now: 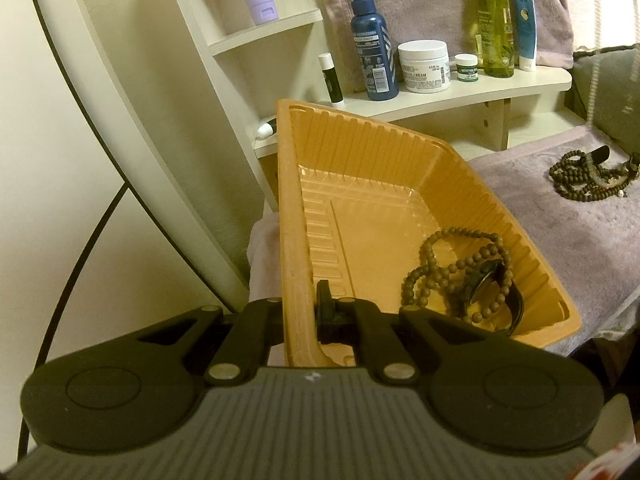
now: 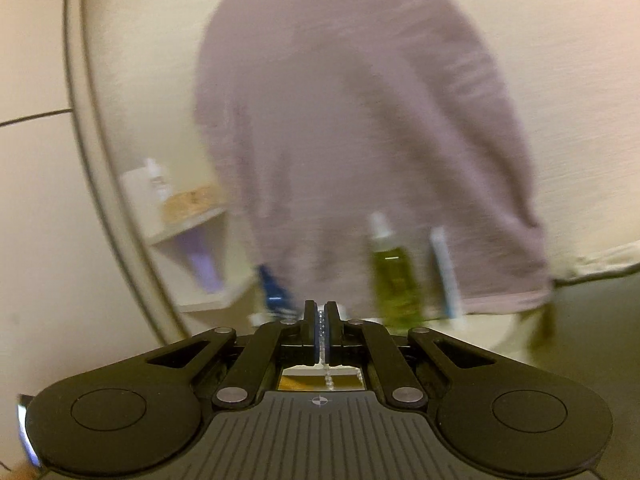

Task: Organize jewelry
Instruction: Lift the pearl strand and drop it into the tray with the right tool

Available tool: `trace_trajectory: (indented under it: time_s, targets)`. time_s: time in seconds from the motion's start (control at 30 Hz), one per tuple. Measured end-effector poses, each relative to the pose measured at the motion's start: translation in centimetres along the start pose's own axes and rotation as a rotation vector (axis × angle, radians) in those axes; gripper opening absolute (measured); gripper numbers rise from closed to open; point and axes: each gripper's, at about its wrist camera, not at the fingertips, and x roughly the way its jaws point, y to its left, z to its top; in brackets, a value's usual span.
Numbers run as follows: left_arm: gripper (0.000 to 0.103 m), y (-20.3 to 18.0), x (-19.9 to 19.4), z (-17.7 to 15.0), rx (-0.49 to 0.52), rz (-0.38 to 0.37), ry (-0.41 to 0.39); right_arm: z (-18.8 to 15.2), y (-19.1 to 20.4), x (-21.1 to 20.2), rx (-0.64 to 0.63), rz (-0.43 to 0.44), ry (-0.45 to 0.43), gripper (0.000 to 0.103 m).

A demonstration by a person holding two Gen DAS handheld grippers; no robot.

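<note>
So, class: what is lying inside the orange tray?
Inside the orange tray lie a brown bead strand and a dark watch, bunched in the near right corner. What is beneath them is covered. The left gripper clamps the tray's rim.

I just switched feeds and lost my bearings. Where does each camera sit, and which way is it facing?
Left wrist: on the left gripper, looking down into the orange tray whose rim its fingers clamp; brown beads and a watch lie inside, more beads beyond.
Right wrist: on the right gripper, facing nearly level at a draped purple towel, blurred; fingers pinch a thin sparkly chain.
Shared: the green bottle and the shelf toiletries.
</note>
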Motion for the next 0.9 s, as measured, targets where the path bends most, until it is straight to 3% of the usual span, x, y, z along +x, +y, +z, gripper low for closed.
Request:
trace_trajectory:
  time_s: [0.27, 0.4, 0.63, 0.9]
  targets:
    - [0.004, 0.1, 0.1, -0.1, -0.005, -0.005, -0.002, 0.1, 5.0, 5.1, -0.008, 0.200, 0.055, 0.002]
    - [0.004, 0.2, 0.1, -0.2, -0.006, -0.006, -0.003, -0.8, 7.5, 7.9, -0.028, 0.256, 0.088, 0.002]
    - [0.004, 0.2, 0.1, -0.2, -0.009, -0.006, -0.003, -3.6, 8.6, 12.2, -0.055, 0.252, 0.159, 0.002]
    - [0.004, 0.4, 0.2, -0.2, -0.017, -0.010, -0.002, -8.2, 6.3, 15.6, -0.027, 0.189, 0.330, 0.002]
